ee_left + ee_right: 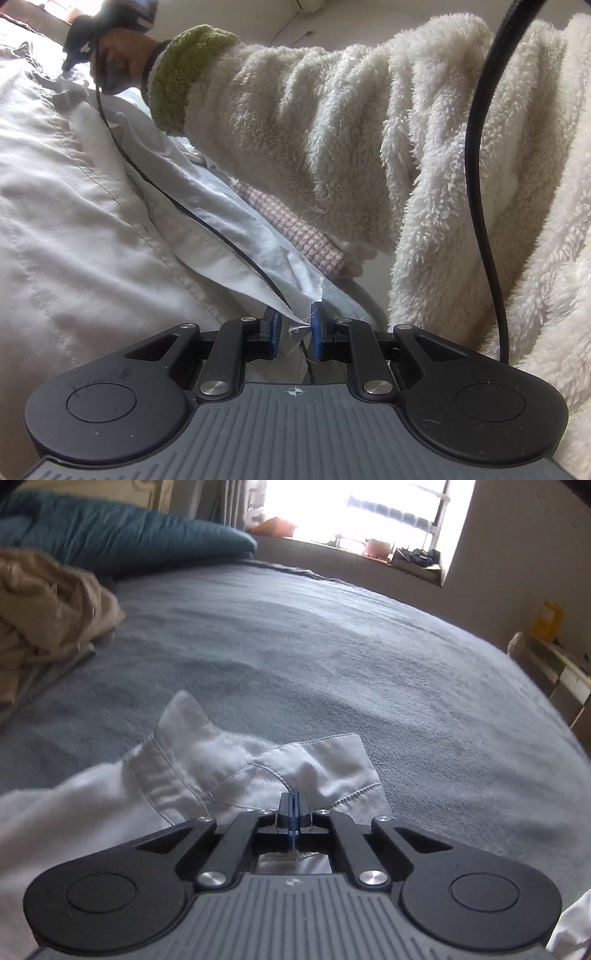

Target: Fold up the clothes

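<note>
Left gripper (294, 326): blue pads narrowly parted, a frayed corner of the white garment (92, 206) caught between them; whether the pads press on it cannot be told. Only the left wrist view shows the garment's long seamed panels running away leftward, a black cable (177, 206) lying across them, a fleece sleeve (314, 122) with a green cuff (184, 77), and the person's right hand (118, 61) gripping a handle at the far end. Right gripper (293, 808): pads shut together at a stitched fold of the same garment. Only the right wrist view shows the grey-blue bed cover (332, 646) beneath, a teal pillow (129, 535), crumpled beige cloth (48, 609) at left, and a bright window (351, 513).
</note>
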A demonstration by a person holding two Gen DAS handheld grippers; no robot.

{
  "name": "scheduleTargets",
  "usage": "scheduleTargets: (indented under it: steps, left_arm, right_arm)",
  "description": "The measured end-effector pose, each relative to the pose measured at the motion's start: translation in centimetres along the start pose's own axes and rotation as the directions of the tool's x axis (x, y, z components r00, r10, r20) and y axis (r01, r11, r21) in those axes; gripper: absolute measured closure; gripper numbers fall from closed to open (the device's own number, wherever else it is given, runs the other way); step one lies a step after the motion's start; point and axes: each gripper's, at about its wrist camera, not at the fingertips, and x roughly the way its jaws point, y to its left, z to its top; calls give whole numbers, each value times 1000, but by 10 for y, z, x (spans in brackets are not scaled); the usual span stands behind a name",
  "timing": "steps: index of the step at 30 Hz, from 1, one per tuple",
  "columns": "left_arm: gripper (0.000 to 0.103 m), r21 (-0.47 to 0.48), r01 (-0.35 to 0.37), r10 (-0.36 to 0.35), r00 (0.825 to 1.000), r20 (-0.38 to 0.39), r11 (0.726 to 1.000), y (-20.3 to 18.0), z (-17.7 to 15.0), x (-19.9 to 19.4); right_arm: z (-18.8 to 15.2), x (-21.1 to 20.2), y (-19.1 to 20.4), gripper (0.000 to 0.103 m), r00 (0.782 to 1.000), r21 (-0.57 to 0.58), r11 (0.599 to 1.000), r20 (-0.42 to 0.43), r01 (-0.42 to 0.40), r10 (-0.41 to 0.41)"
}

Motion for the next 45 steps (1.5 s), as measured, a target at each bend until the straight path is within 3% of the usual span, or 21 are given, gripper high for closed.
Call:
scheduleTargets:
  steps: [4,9,13,14,16,20,21,23,26,30,34,38,42,45]
  left_arm:
    - [87,3,1,-1,1000,5,1000,0,-1,-1]
    - [87,3,-4,4,1000,14,1000,3,-1,-4]
    - [87,-18,-17,18,1000,12,1000,9,-2,-6]
    - [87,-22,-20,20,1000,12,1000,10,-2,-7]
    - [87,-25,-21,21,1000,14,999,11,-1,-9]
    - [87,-19,-1,1,1000,0,1000,10,-1,-9]
    - [86,-19,7,-7,1000,-9,1000,9,-1,-9]
    - [74,-16,12,-12,1000,-16,1000,6,-2,-11]
    - [68,-5,12,-12,1000,-7,1000,0,-5,-16]
    - [61,-14,23,-23,1000,-9,1000,-4,-4,-18]
    - [53,-38,48,-49,999,-16,998,-10,3,-21]
    - [51,-66,56,-57,998,-6,996,-18,9,-28]
    - [51,-83,14,-15,1000,-7,996,-27,11,-29]
    - [51,-94,-22,20,1000,-14,995,-31,14,-26]
  right_arm:
    - [17,-16,-20,102,988,170,974,51,-151,144]
    - [25,7,-4,102,974,201,953,36,-225,222]
    - [14,45,8,100,974,213,954,-45,-209,224]
    - [11,51,10,92,975,212,959,-76,-188,208]
    - [6,48,5,88,976,217,961,-97,-170,194]
    - [13,-28,-26,80,973,205,953,-19,-221,230]
    - [13,-59,-38,79,970,203,949,15,-240,242]
    - [11,-126,-63,76,961,195,942,86,-274,262]
    - [-5,-248,-102,72,951,171,948,199,-270,235]
    - [-45,-403,-132,70,946,76,988,307,-136,107]
    - [-93,-508,-137,69,929,-13,1000,371,10,-4]
    - [-148,-535,-118,69,940,-116,993,342,39,3]
    - [-225,-482,-77,69,974,-213,971,175,-108,147]
    - [-286,-442,-45,69,970,-284,935,50,-214,237]
